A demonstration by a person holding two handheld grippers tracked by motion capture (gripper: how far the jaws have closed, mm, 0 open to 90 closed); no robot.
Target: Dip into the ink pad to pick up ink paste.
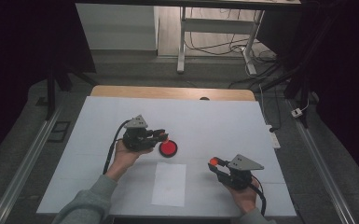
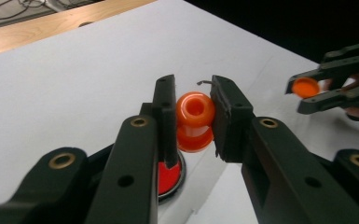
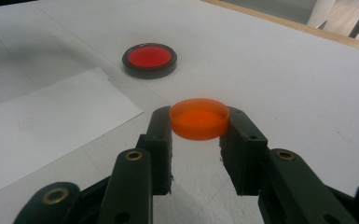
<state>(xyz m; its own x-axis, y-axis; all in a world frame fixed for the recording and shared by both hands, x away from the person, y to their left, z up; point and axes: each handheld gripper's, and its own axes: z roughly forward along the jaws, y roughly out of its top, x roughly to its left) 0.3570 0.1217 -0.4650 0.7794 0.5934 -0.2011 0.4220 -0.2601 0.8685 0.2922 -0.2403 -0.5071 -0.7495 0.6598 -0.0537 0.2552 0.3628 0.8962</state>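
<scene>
Evidently the left gripper (image 2: pixel 195 116) is clamped on a small orange bottle (image 2: pixel 195 122), its open mouth facing the left gripper view's camera, so the bottle lies roughly level between the jaws. It hangs just above a red dish (image 1: pixel 168 149) on the white table (image 1: pixel 214 121). The right gripper (image 3: pixel 199 122) grasps an orange cap (image 3: pixel 199 118) by its rim, hollow side up, well to the right of the dish and near a sheet of paper (image 1: pixel 169 184).

The step looks like bringing cap and bottle together. To do it well, the person should probably keep the bottle hand quiet, turn the cap so its hollow faces the bottle's mouth, line the two axes up, and only then press or twist. Both grips are narrow, so a skewed push could lever either piece out of its jaws.

Much is hard to read. From the high view bottle and cap are mere orange specks. The bottle's base is hidden behind its neck, and the left jaw covers part of the dish. Whether the bottle holds anything, or has threads, cannot be told.
</scene>
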